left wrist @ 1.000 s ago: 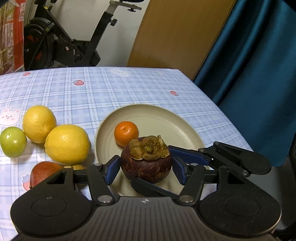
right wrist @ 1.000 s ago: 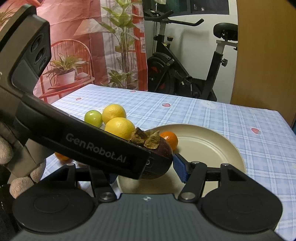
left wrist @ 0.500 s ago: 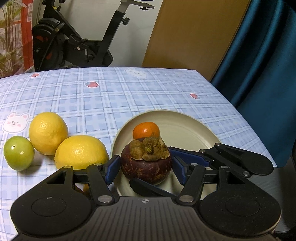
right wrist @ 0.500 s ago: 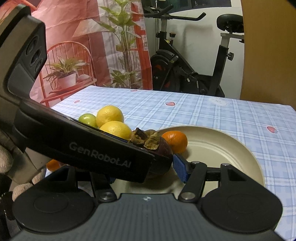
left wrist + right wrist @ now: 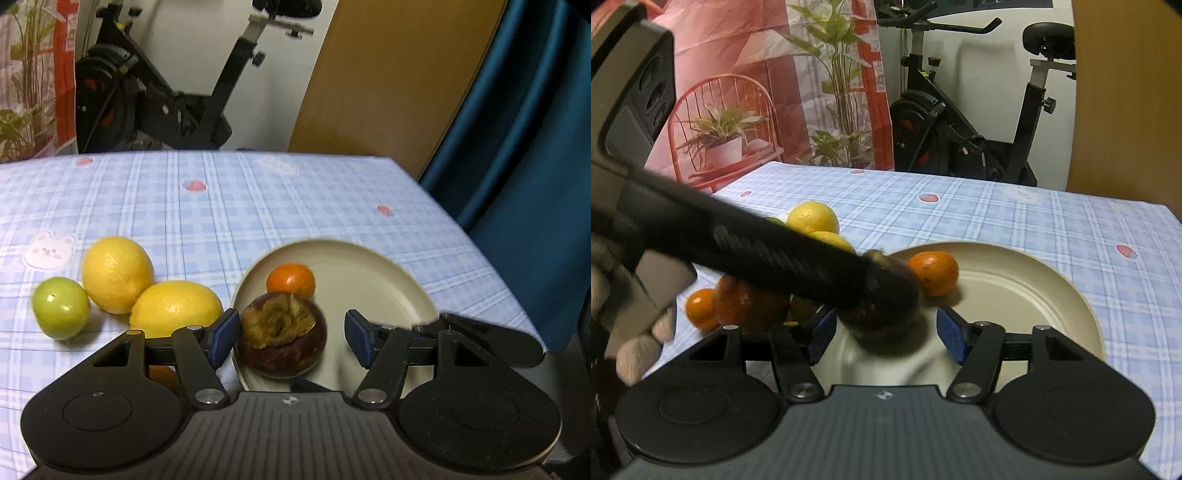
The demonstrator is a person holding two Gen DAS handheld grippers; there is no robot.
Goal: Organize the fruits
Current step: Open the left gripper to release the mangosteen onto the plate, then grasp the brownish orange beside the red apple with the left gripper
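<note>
Here, my left gripper is spread wide, its blue pads standing off either side of the mangosteen with a clear gap on the right and only a sliver on the left. The mangosteen sits on the cream plate, at about 7 o'clock on it near the rim, dried calyx turned up. A small orange lies on the plate just behind it, at about 9 o'clock, so close I cannot tell whether they touch. Off the plate, toward 9 o'clock on the blue checked tablecloth, two lemons rest against each other with a green fruit beside the far one. From my right wrist, my right gripper is also spread apart, low over the near edge of the plate. My left tool crosses that view as a blurred black bar and hides most of the mangosteen. At 9 o'clock from it lie a reddish fruit and another small orange.
</note>
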